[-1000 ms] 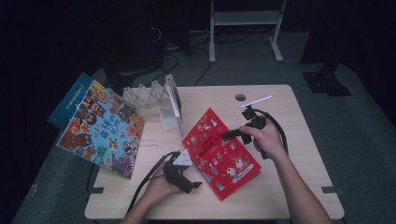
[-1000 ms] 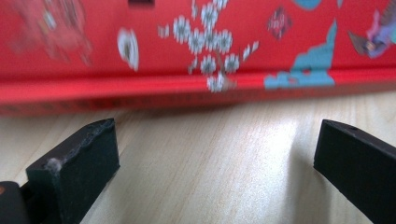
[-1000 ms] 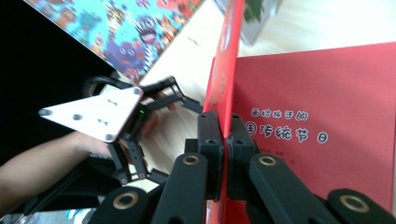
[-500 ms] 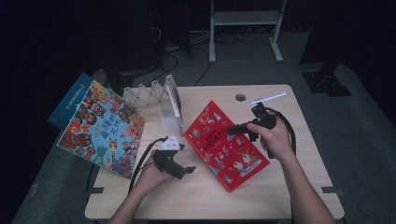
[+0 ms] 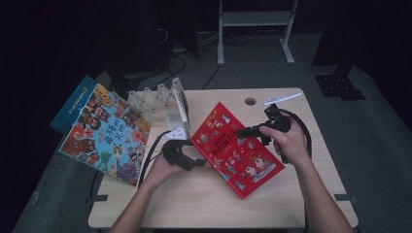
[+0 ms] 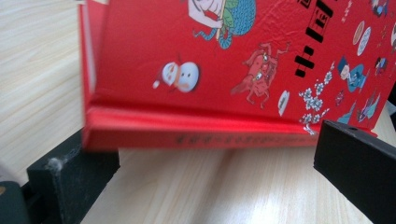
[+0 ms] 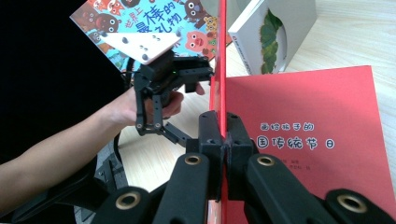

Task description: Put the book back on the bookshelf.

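Note:
A red picture book lies in the middle of the wooden table. My right gripper is shut on its front cover, which is raised. In the right gripper view the thin cover edge stands upright between my right gripper jaws, with the red title page flat to the right. My left gripper sits at the book's left side, open. In the left gripper view the red book shows its spine just ahead, and the left gripper jaws stand wide apart on either side.
A colourful animal book overhangs the table's left edge, on top of a blue book. A white folding rack at the back left holds a white book. A white strip and a round hole are near the far edge.
The right gripper has risen a little with the red cover, tilting it up. The left gripper has moved away from the front edge and up to the book's spine side.

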